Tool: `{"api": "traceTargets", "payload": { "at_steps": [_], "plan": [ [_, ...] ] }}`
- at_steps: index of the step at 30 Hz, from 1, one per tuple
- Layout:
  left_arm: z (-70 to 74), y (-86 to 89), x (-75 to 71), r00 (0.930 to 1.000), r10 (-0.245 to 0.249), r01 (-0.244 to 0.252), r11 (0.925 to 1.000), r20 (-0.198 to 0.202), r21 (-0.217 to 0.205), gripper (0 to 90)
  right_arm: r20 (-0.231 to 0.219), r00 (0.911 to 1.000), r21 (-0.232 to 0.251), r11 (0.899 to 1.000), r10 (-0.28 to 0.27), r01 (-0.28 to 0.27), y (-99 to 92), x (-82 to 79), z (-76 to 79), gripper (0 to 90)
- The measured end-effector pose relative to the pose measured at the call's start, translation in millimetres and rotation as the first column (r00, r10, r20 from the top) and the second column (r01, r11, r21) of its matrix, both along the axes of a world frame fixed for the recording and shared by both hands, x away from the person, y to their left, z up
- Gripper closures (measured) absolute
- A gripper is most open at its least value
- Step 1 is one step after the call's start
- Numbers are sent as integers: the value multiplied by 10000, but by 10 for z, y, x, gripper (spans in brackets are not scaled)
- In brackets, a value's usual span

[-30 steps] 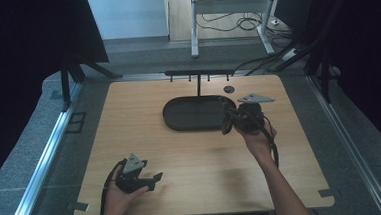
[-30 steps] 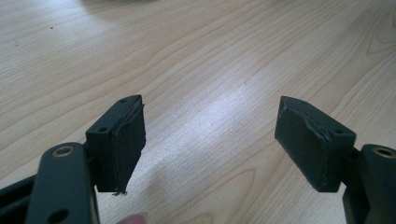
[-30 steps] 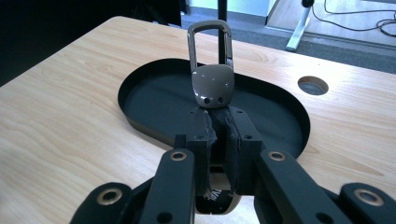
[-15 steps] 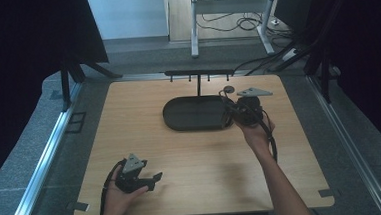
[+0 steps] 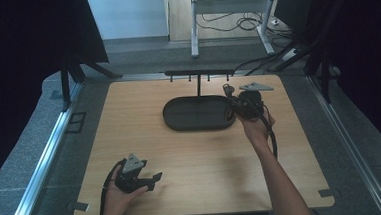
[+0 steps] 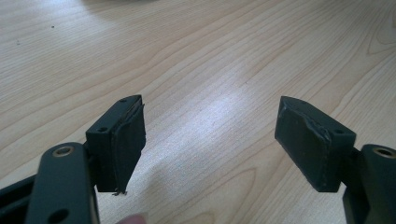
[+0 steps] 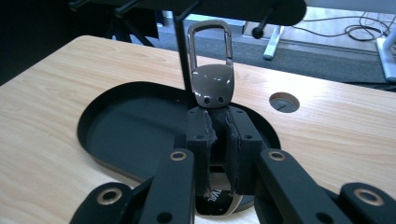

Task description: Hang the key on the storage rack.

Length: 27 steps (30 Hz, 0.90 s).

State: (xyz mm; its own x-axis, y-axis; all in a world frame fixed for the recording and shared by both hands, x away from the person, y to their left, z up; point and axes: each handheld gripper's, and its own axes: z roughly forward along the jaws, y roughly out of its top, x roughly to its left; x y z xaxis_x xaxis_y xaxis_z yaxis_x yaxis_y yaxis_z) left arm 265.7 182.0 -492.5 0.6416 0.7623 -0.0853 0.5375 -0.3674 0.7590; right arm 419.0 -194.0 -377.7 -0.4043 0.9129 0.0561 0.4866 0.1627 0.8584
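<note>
A pale wooden table sits on grey carpet, with dark curtains at both sides and cables on the floor beyond its far edge. Near the table's 12 o'clock edge lies a black oval tray, and behind it stands a black rack with small pegs on a thin post. A round hole in the tabletop shows in the right gripper view, at about 2 o'clock from the tray.

In the high view the right gripper is at the tray's 3 o'clock rim, raised in the person's right hand. Its own view shows the detail the high view lacks: the jaws are pressed together on the lower end of a grey-brown key fob, which stands upright above the tray with its metal carabiner clip on top. Some white lettering shows below the jaws, too hidden to read.

The left gripper rests at the table's 7 o'clock corner in the left hand. Its view shows the jaws spread wide with nothing between them, bare wood beneath, worn pads fraying at the edges.
</note>
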Motion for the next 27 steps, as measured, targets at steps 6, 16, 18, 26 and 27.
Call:
{"api": "traceTargets", "payload": {
  "at_steps": [6, 16, 18, 26, 27],
  "plan": [
    [4, 10, 1, 10000, 11, -11, 10000, 2, -50, 251, 59, 9994, -9, 9995, -331, 331, -33, 115, -56, 809],
    [0, 10, 2, 10000, 0, 0, 10000, -16, -7, 250, 115, 9977, 56, 9978, -665, 664, -14, 289, -117, 809],
    [0, 13, 3, 10000, 10, -10, 10000, -14, -9, 250, 163, 9972, 95, 9973, -736, 734, -10, 319, -114, 809],
    [-2, 19, 6, 10000, 18, -18, 10000, -26, -4, 250, 67, 9946, 6, 9947, -1031, 1031, 8, 460, -165, 809],
    [-2, 19, 6, 10000, 18, -18, 10000, -26, -4, 250, 67, 9946, 6, 9947, -1031, 1031, 8, 460, -165, 809]
  ]
}}
